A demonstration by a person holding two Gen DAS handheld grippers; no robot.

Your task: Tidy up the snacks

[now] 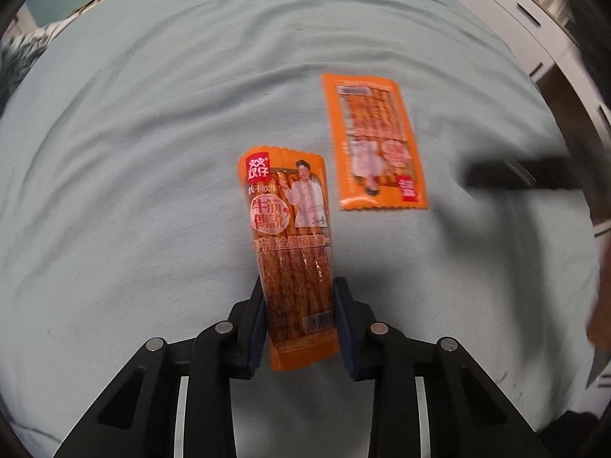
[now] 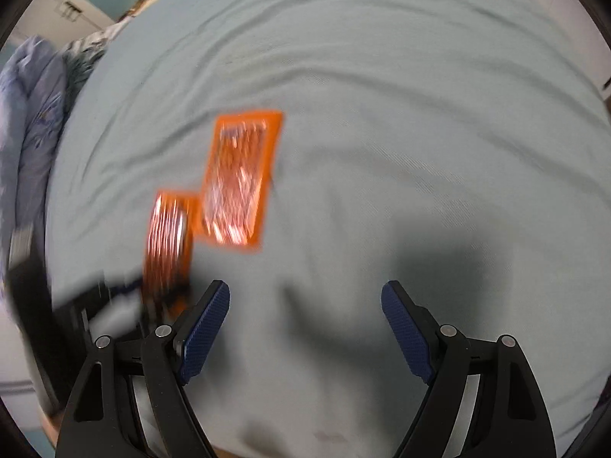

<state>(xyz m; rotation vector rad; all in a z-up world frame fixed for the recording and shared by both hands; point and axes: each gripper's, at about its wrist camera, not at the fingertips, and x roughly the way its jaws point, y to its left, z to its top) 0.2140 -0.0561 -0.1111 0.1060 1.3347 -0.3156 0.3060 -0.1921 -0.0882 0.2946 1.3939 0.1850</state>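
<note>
My left gripper (image 1: 298,286) is shut on the lower half of an orange snack packet (image 1: 288,229) with a man's picture on it, held just over the pale green sheet. A second orange snack packet (image 1: 374,141) lies flat on the sheet beyond it to the right. In the blurred right wrist view the held packet (image 2: 168,244) is at the left with the left gripper under it, and the flat packet (image 2: 240,179) lies beside it. My right gripper (image 2: 305,297) is open and empty, to the right of both packets.
The pale green sheet (image 1: 152,114) covers a bed. A blue quilt (image 2: 26,114) and patterned pillow lie at the far left. White cabinets (image 1: 534,30) stand to the right. A dark blurred bar (image 1: 519,177) crosses the right side of the left wrist view.
</note>
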